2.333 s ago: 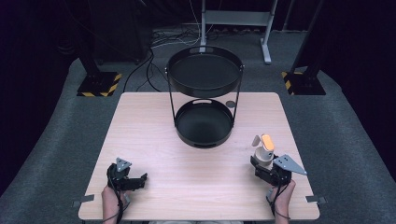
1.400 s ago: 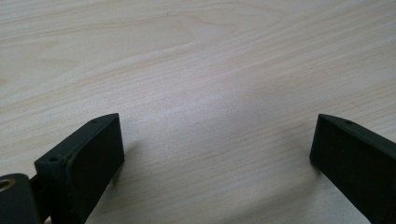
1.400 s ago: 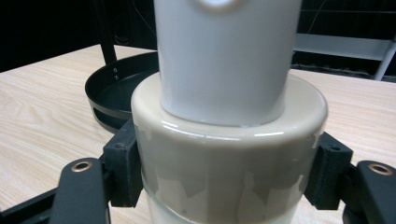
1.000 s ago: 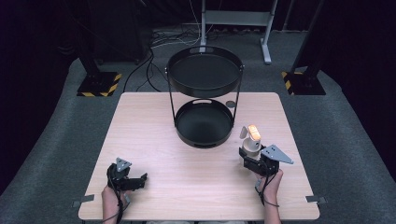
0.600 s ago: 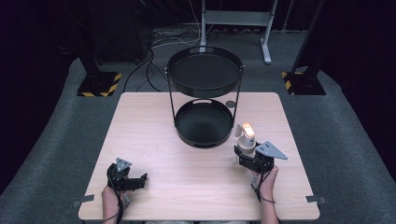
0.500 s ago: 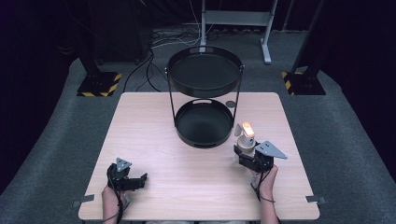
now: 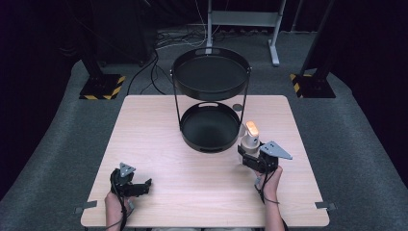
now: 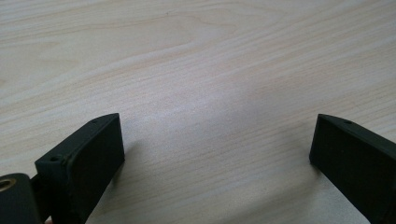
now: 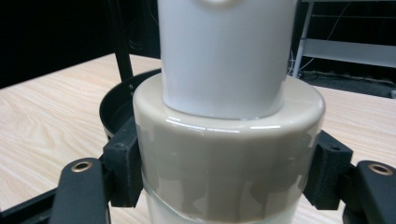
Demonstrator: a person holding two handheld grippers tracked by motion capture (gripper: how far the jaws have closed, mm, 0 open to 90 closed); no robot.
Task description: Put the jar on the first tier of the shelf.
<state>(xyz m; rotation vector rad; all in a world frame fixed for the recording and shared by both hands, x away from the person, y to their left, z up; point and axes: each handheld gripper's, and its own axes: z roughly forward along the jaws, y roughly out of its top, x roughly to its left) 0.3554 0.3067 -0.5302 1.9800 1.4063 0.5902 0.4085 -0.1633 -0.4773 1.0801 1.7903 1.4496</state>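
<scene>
Held object: bottle (image 7: 250, 139), a squat container with a cream-beige collar and an orange-lit top, right of centre in the high view; in the right gripper view (image 9: 229, 140) a broad glossy beige ring sits under a narrower smooth white cylinder, with paler translucent material below the ring
Surface finish: beige ring reflects patchy highlights; white part is matte and even
Right gripper (image 7: 250, 156): black jaws clamped on both sides of the bottle's beige ring, held upright; grey three-cornered plate on top, the person's right hand (image 7: 269, 175) behind it, lower right of the high view
Bottle location: above the table, just beside the lower right rim of the stand's bottom tray, not inside it
Left gripper (image 7: 142, 185): lower left of the high view, held low over the table by the left hand (image 7: 115, 197); in the left gripper view (image 8: 217, 140) jaws spread wide with bare wood between them, gripping nothing
Stand (image 7: 210, 103): two-tier, black metal, two round shallow trays joined by thin upright rods; upper centre of the high view, both trays bare
Table (image 7: 154, 125): pale wood-grain top, rectangular, light streaked figure
Small disc (image 7: 237, 107): dark, round, on the table right of the stand's rear rod; too small to identify
Floor: grey carpet, cables at top of frame
</scene>
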